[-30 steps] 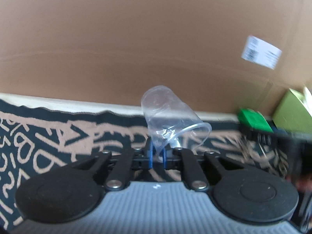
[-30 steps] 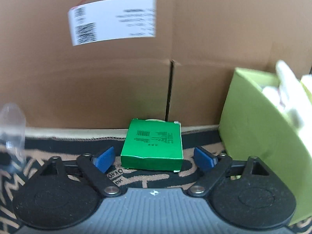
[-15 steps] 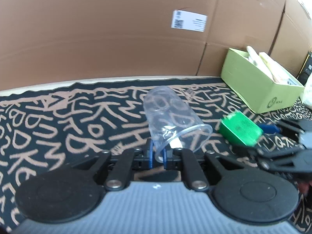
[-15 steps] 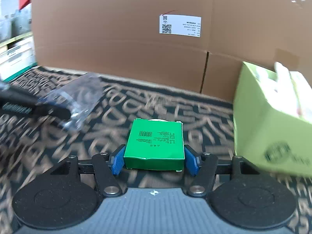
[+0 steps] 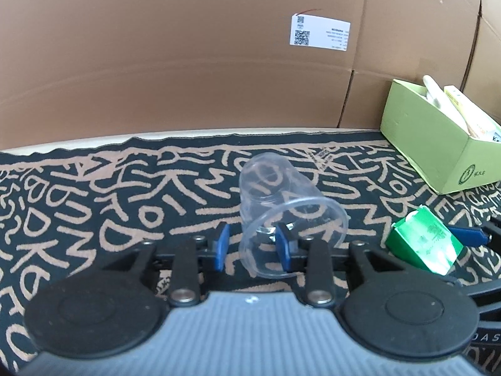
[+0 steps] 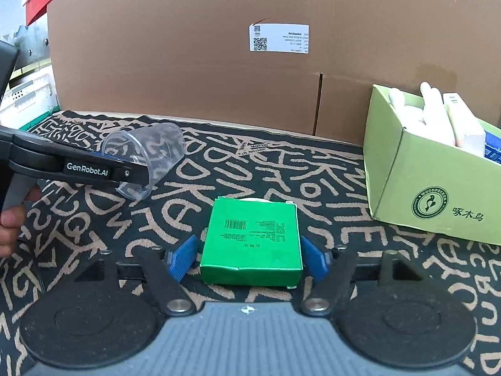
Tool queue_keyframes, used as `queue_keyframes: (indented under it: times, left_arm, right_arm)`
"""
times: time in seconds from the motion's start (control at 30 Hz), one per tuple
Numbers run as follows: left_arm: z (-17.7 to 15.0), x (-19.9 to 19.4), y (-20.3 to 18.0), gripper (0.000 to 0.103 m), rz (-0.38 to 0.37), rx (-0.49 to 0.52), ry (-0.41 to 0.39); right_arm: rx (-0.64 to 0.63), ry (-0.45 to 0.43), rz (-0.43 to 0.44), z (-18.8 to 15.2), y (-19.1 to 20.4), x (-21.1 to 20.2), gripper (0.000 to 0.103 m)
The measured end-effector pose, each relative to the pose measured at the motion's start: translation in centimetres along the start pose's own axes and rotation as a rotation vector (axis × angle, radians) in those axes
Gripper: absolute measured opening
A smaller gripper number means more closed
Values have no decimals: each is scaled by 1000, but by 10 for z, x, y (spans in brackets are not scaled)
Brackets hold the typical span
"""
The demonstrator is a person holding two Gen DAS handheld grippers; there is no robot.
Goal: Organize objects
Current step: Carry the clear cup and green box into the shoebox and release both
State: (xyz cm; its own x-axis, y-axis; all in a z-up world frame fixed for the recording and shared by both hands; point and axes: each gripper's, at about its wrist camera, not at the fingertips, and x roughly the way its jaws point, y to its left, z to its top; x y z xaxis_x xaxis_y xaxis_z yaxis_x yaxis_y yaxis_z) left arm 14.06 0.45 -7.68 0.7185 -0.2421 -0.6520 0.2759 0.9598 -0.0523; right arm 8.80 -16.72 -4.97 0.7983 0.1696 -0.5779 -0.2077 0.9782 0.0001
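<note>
Left gripper [image 5: 252, 244] has just been opening, jaws apart around the clear cup's [image 5: 281, 206] rim, left of the green box [image 6: 252, 241]. Right gripper [image 6: 247, 258] is open, pads flanking that box without pressing it.

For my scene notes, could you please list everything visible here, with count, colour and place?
plastic cup: one, clear, on its side on the mat, its rim wall between the left jaws, which have just been opening.
small box: one, green, on the mat between the right jaws.
open carton: one, light green, right side, holding pale items.
mat: one, black with tan lettering.
cardboard wall: brown, behind, with one white label.
left gripper: black, blue pads, jaws apart.
right gripper: same, jaws apart beside the box.
hand: far left edge, holding the left gripper.
</note>
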Motion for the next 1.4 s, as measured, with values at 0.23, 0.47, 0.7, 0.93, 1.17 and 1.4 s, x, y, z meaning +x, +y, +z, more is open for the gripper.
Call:
queue_keyframes:
  times: [0.23, 0.47, 0.7, 0.93, 1.17, 1.4]
  left_arm:
    - [-3, -19, -11, 7, -53, 0, 2]
    - [3, -44, -42, 7, -128, 5, -36]
    - [18, -64, -90, 7, -191, 46, -77]
    - [44, -72, -153, 7, -257, 130, -123]
    - [70, -64, -220, 7, -334, 193, -155]
    - [94, -33, -274, 7, -345, 206, -139]
  right_arm:
    - [30, -17, 34, -6, -5, -14, 66]
    - [58, -76, 33, -10, -20, -45, 66]
    - [109, -167, -21, -14, -56, -87, 66]
    - [153, -253, -103, -16, -98, -118, 66]
    - [127, -319, -223, -7, -139, -139, 66]
    - [146, -323, -335, 2, -187, -138, 66]
